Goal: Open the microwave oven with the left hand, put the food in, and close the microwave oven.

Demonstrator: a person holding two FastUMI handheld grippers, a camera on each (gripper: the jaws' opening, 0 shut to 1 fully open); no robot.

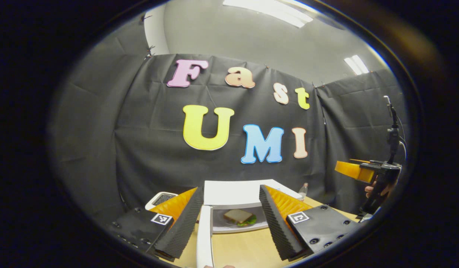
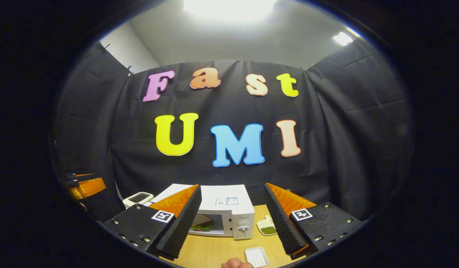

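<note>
My left gripper [image 1: 227, 219] and right gripper [image 2: 229, 219] gape, released, facing the open microwave [image 2: 229, 208] holding a sandwich [image 1: 238, 216].

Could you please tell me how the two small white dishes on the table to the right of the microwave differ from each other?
In the right gripper view, the far dish holds something green, while the near dish looks empty and ridged inside. The far dish sits close beside the microwave; the near dish lies out in front of it, nearer the camera. The near dish is rectangular; the far one looks more rounded. Both are small, white and resting on the wooden table.
</note>
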